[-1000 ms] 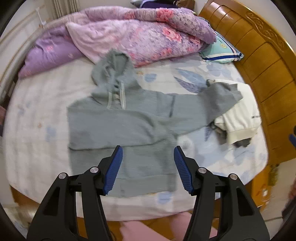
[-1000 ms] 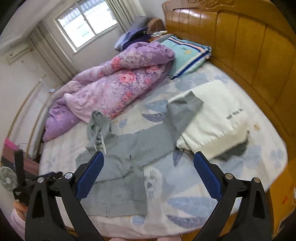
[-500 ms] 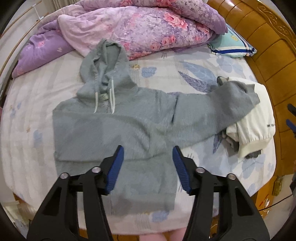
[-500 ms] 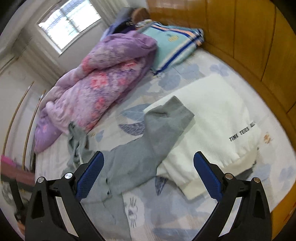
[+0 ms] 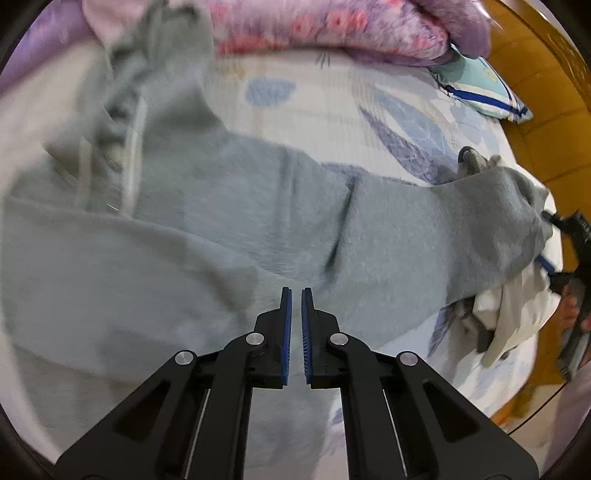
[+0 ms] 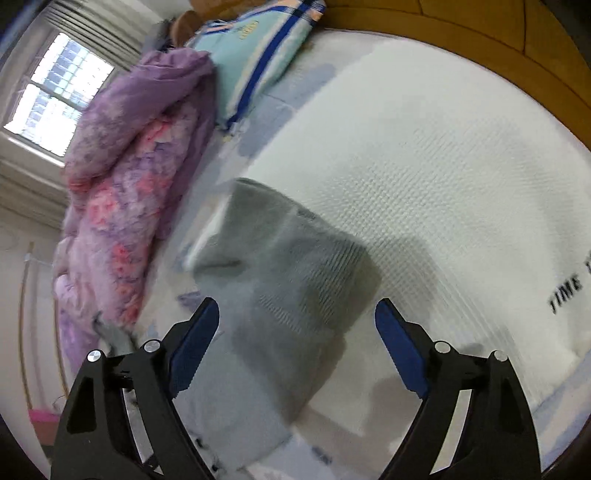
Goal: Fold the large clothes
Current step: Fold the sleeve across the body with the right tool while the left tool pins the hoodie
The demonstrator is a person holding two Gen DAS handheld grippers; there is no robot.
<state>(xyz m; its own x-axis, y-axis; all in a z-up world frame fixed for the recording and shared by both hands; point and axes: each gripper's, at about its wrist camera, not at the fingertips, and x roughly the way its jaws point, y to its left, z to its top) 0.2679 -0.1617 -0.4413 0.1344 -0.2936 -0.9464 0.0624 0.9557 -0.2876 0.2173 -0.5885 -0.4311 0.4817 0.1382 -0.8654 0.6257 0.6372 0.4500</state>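
Grey hoodie (image 5: 207, 236) lies flat on the bed sheet (image 5: 332, 99), sleeve cuff (image 6: 291, 266) draped at 3 o'clock over a white garment (image 6: 443, 177). Left gripper (image 5: 294, 295) is closed with nothing pinched. Right gripper (image 6: 297, 317), jaws just narrowing but still wide, straddles the cuff, likely to fold it inward.

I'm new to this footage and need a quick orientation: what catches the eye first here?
A grey hoodie sprawls across the bed, filling the left wrist view. Its sleeve drapes over a white garment by the wooden headboard. A pink-purple quilt is heaped at the far side.
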